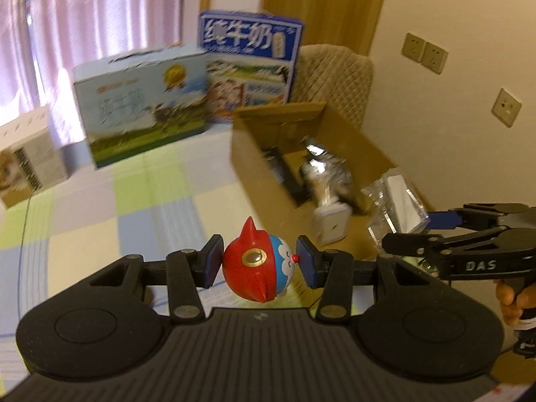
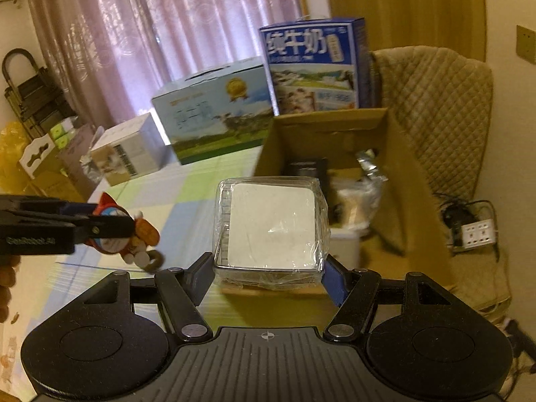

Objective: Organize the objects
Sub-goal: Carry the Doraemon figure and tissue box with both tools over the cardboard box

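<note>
Left gripper (image 1: 259,264) clamping a red-and-blue cartoon figurine (image 1: 258,263) between its blue pads, held in the air above a pastel checked cloth (image 1: 150,201), lower centre of the left wrist view; red pointed crest aiming toward upper frame, long axis roughly upright, slightly tilted, small face turning to frame right

Right gripper (image 2: 268,274) gripping a clear-wrapped white square box (image 2: 273,224) at mid-frame of the right wrist view, broad flat face looking up toward the camera, far edge pointing at an open cardboard box (image 2: 395,174) just beyond

Only in the right wrist view: figurine (image 2: 134,234) showing arms, feet and an orange part below the other gripper's fingers at left edge; a power strip (image 2: 477,232) on the floor at right; a quilted chair cover (image 2: 442,110) seen in full

Only in the left wrist view: wall sockets (image 1: 425,53) at upper right; silvery packets (image 1: 325,167) inside the cardboard box (image 1: 254,164); the wrapped box (image 1: 398,201) at the carton's near right corner; a hand (image 1: 516,298) gripping the right tool's handle

Milk cartons (image 1: 248,67) standing behind, in both views
</note>
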A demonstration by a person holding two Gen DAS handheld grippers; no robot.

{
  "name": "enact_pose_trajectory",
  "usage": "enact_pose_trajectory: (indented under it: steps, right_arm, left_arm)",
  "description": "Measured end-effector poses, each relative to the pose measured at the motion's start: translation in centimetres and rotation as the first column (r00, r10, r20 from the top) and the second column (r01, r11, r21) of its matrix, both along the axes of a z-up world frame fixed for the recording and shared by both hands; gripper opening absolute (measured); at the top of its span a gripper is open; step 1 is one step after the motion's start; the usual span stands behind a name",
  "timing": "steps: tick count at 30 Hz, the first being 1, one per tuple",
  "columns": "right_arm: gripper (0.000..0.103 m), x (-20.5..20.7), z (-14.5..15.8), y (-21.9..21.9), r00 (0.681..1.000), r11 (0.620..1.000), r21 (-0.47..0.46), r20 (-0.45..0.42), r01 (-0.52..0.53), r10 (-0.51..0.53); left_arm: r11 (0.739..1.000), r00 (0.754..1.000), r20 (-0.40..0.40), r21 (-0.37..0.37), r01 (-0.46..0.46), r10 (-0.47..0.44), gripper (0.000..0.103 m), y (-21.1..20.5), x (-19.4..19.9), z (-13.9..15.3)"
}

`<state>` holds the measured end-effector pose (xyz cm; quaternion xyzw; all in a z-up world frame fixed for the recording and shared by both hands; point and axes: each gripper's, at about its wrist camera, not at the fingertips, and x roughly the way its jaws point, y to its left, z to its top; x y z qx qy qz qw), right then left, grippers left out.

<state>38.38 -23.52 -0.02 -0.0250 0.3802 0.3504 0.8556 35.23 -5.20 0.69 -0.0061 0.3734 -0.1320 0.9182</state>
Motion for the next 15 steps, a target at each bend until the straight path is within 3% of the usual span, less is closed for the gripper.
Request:
enact_pose_trajectory:
  steps: [8, 15]
  right_arm:
    - [0.064, 3.5, -0.6, -3.0, 1.000, 0.999, -0.048, -0.022, -0.013, 0.012]
    - [0.064, 6.6, -2.1, -4.4, 0.997, 0.994, -0.100, -0.068, -0.043, 0.036]
  left_arm:
    - [0.999, 0.999, 0.029, -0.016, 0.035, -0.034, 0.042, -5.0, 2.3, 1.3]
    - [0.998, 0.998, -0.001, -0.026, 0.057, -0.057, 0.042, -9.0, 4.4, 0.7]
